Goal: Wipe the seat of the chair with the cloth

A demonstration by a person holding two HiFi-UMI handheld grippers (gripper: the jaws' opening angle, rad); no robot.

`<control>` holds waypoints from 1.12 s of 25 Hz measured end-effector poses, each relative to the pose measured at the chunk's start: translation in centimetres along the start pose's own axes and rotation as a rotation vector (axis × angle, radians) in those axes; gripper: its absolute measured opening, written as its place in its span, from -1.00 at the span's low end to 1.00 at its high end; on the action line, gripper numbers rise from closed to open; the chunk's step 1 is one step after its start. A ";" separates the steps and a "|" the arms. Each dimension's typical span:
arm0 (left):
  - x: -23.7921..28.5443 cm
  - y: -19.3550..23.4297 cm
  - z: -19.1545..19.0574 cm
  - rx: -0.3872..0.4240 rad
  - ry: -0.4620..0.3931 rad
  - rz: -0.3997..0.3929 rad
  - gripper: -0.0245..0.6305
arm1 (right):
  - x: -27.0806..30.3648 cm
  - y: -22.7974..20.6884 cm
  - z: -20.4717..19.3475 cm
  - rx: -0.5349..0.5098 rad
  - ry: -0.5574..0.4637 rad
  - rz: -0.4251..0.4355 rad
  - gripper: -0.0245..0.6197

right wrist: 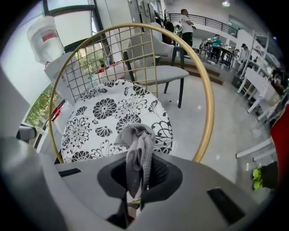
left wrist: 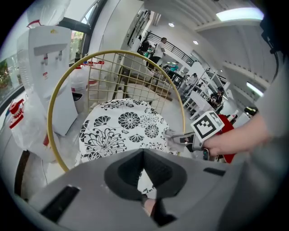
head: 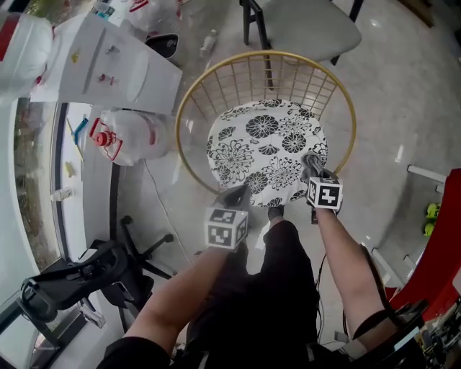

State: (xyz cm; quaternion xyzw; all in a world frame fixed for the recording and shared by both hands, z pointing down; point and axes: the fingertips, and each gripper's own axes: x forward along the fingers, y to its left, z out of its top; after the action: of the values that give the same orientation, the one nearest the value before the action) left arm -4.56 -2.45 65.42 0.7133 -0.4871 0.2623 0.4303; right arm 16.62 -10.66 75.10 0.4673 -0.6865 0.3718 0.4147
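Observation:
The chair has a gold wire frame (head: 189, 94) and a round seat cushion (head: 263, 148) with a black-and-white flower print. My right gripper (head: 311, 166) is at the cushion's near right edge, shut on a grey cloth (right wrist: 137, 144) that bunches up out of its jaws. In the left gripper view that cloth (left wrist: 173, 134) hangs just over the cushion's right side. My left gripper (head: 234, 194) hovers at the cushion's near edge, jaws shut with nothing between them. Seat cushion (left wrist: 119, 128) and frame (right wrist: 205, 90) fill both gripper views.
A white water dispenser (head: 108, 61) and plastic bags (head: 133, 133) stand left of the chair. A grey chair (head: 302, 21) is behind it. A black office chair (head: 94, 274) is near left, a red object (head: 439, 252) near right. People stand far back in the room.

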 end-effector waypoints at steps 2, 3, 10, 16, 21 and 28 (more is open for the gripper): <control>-0.3 0.6 -0.4 -0.018 -0.006 0.014 -0.90 | -0.2 2.1 1.2 -0.008 -0.030 0.043 -0.86; -0.5 1.0 -0.6 -0.028 -0.010 0.023 -0.91 | -0.2 3.6 1.8 -0.018 -0.043 0.073 -0.86; -3.4 5.7 -2.8 -0.127 -0.048 0.119 -0.91 | 2.1 17.2 4.4 -0.149 -0.077 0.328 -0.85; -5.5 8.8 -4.7 -0.196 -0.067 0.174 -0.91 | 4.4 26.0 4.0 -0.237 -0.062 0.503 -0.86; -6.2 10.1 -5.6 -0.237 -0.070 0.202 -0.91 | 5.8 29.2 3.0 -0.283 -0.030 0.552 -0.86; -4.6 9.2 -5.2 -0.211 -0.053 0.170 -0.90 | 7.2 26.5 3.0 -0.232 -0.009 0.503 -0.85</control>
State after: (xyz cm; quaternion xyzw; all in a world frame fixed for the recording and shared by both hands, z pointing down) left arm -14.62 2.80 67.67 0.6270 -0.5818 0.2262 0.4661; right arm -10.84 -8.10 77.30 0.2330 -0.8208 0.3800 0.3572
